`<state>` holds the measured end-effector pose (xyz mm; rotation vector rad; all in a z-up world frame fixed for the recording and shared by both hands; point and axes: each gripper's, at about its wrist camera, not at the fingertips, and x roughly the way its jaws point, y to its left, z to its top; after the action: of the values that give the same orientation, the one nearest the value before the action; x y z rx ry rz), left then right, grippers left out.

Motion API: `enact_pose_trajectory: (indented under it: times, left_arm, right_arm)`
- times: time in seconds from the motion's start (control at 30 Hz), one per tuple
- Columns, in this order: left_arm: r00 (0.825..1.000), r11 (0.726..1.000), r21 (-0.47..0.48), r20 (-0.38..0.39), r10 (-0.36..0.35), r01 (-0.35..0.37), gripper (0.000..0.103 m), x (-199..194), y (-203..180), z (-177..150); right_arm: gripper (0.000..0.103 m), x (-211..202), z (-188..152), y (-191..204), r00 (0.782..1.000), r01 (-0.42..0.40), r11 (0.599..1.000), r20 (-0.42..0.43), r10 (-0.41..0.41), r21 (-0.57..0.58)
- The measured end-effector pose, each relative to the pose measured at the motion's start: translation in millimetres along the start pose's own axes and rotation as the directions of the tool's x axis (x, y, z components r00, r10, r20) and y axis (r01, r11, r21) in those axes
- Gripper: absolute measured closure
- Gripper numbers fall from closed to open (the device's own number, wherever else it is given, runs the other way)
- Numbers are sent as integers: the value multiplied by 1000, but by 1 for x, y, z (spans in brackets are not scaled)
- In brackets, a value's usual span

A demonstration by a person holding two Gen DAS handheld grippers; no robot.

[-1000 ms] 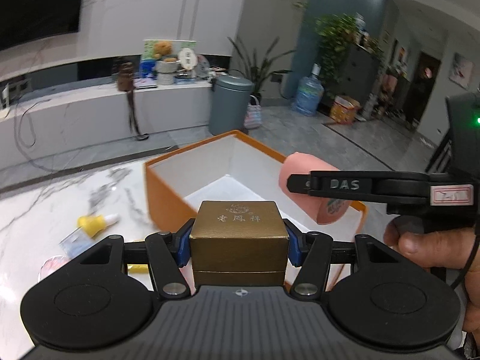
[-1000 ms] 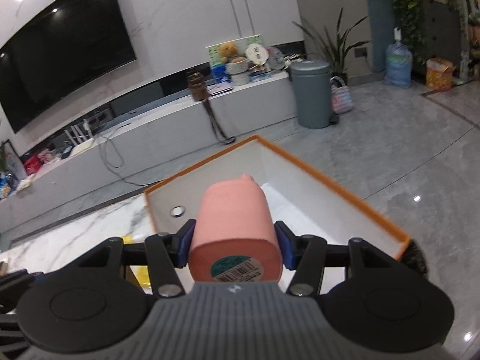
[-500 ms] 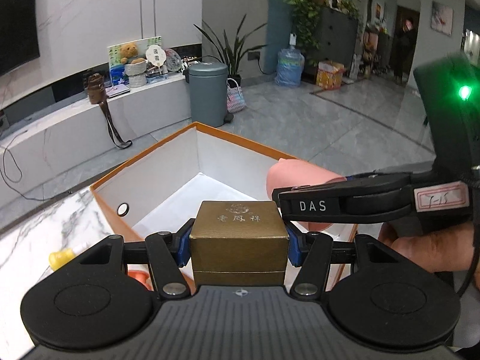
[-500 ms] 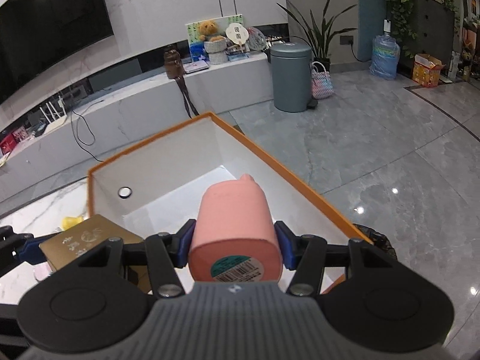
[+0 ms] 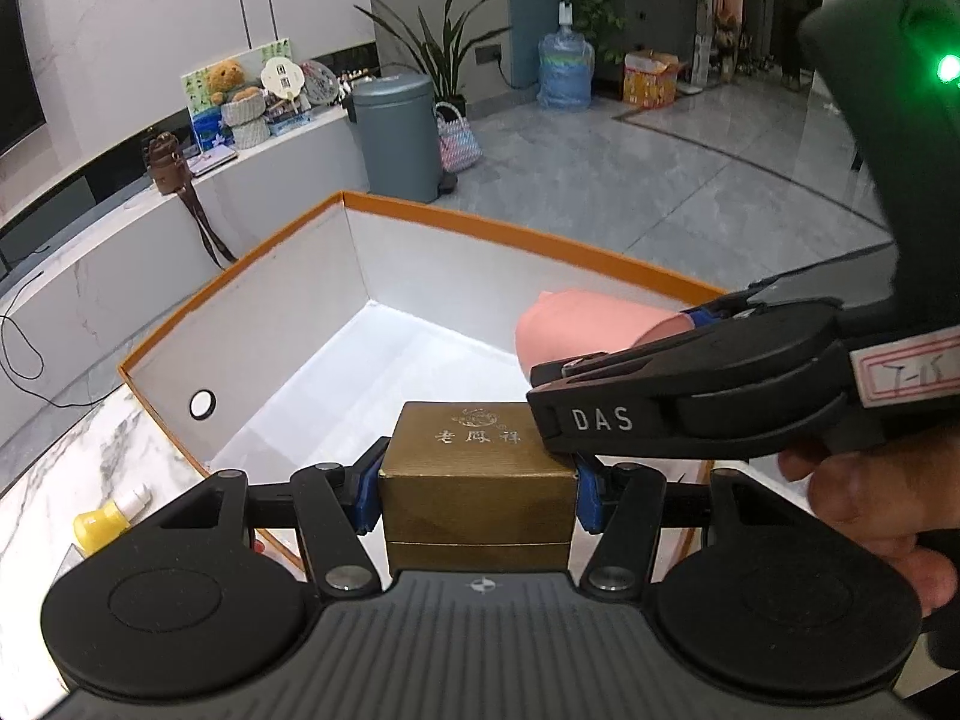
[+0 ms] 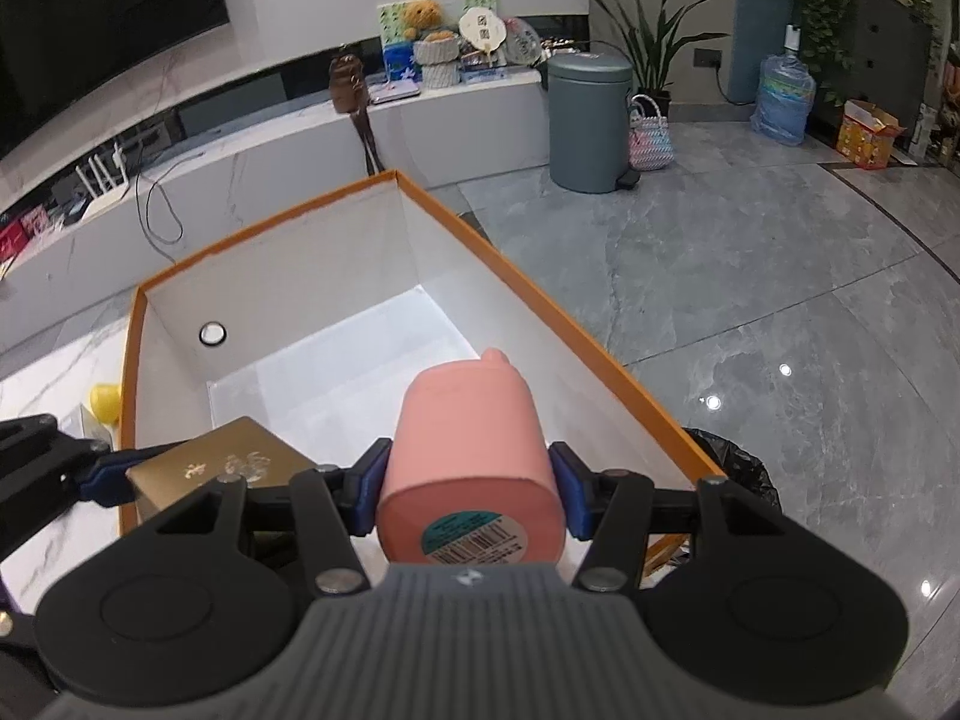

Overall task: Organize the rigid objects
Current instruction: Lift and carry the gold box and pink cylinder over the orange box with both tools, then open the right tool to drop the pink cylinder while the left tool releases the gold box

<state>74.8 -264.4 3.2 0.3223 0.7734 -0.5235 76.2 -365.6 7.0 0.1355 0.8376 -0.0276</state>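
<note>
Two tongs were in my hands. My left tongs (image 5: pixel 477 498) were clenched on a gold box (image 5: pixel 477 468), held over the near edge of an open orange box (image 5: pixel 252 276) with white inside walls. My right tongs (image 6: pixel 468 495) gripped a pink cup (image 6: pixel 471 456) over the same box, just beside the gold one. A yellow-capped bottle (image 5: pixel 108 519) lay on the marble counter (image 5: pixel 72 468) outside.

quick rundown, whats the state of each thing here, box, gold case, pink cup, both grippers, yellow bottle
orange box: open, no lid, nothing resting inside.
gold case: closed, held over the box.
pink cup: held on its side, barcode end towards the camera.
left gripper: shut on the gold case.
right gripper: shut on the pink cup.
yellow bottle: lying on the table.
</note>
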Motion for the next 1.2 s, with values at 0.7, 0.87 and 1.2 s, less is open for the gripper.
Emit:
enact_pose_trajectory:
  times: [0.7,0.87,1.2]
  left_arm:
    - [997,1000,5,-80,-23,23,36,20,-6,-5]
    - [997,1000,11,-82,-6,7,35,18,-7,-3]
    - [998,1000,-25,-58,-15,14,28,6,6,-4]
  right_arm:
    - [47,19,-9,8,997,39,989,-63,-49,-145]
    - [46,18,-9,10,997,42,988,-64,-52,-146]
    - [44,13,-8,9,997,57,990,-44,-63,-126]
